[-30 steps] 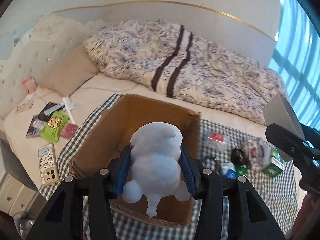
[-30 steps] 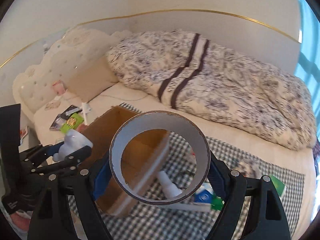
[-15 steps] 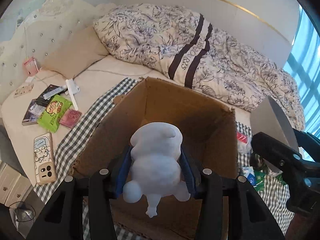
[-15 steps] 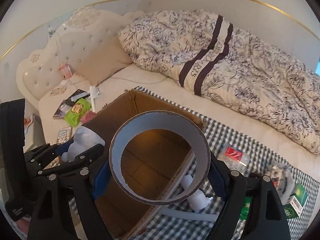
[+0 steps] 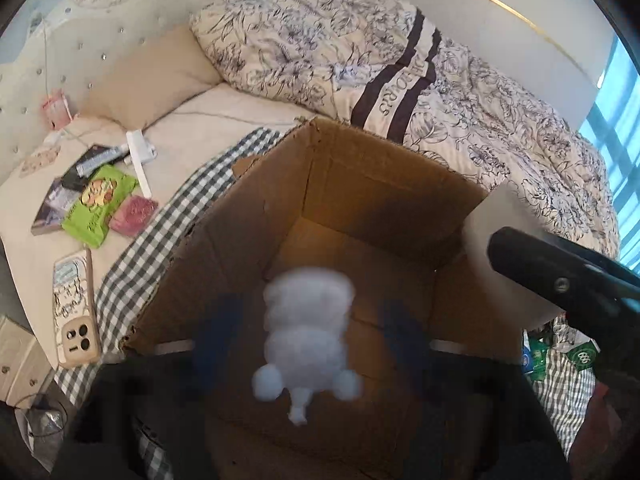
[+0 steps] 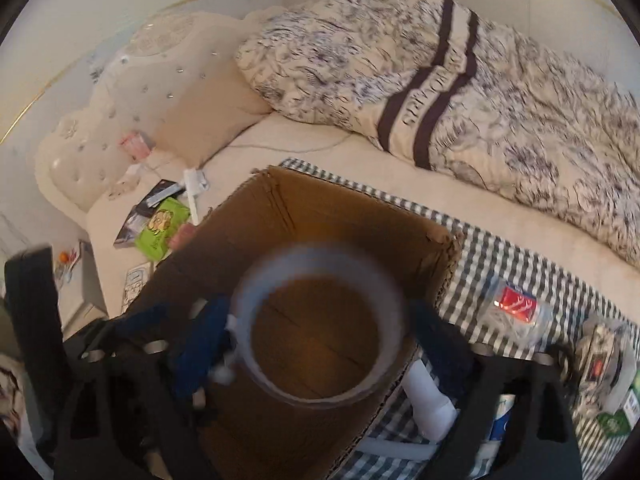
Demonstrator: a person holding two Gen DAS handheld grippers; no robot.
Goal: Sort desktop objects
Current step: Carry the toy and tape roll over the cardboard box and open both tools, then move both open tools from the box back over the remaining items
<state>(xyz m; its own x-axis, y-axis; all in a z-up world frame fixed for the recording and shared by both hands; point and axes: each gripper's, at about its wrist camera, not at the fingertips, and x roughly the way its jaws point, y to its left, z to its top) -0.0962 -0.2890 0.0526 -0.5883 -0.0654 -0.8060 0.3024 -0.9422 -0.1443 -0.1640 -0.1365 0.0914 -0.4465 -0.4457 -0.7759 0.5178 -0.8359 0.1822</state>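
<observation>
Where the left wrist view looks down into the open cardboard box, the left gripper shows as a blur, its blue-padded fingers standing apart on either side of a pale blue toy figure; the figure sits between them over the box's floor, and the smear does not let me tell whether the pads touch it. The box rests on a green-and-white checked cloth near the cloth's left edge, on a bed. Past that edge, on the bare sheet, lie a phone in a pale case, a green snack packet, a pink packet and a dark book. A floral duvet is heaped along the far side. At the right edge the right gripper reaches in with a white roll over the box's right wall. In the right wrist view, the right gripper has its blue pads at either side of a roll of tape, seen end-on as a ring; the picture is smeared, but the pads seem to pinch it above the cardboard box. The left gripper is at the lower left, blurred, over the box's left wall. On the checked cloth to the right of the box lie a clear bag with a red label, a white bottle just beside the box's wall, and more small packets near the cloth's right edge.
</observation>
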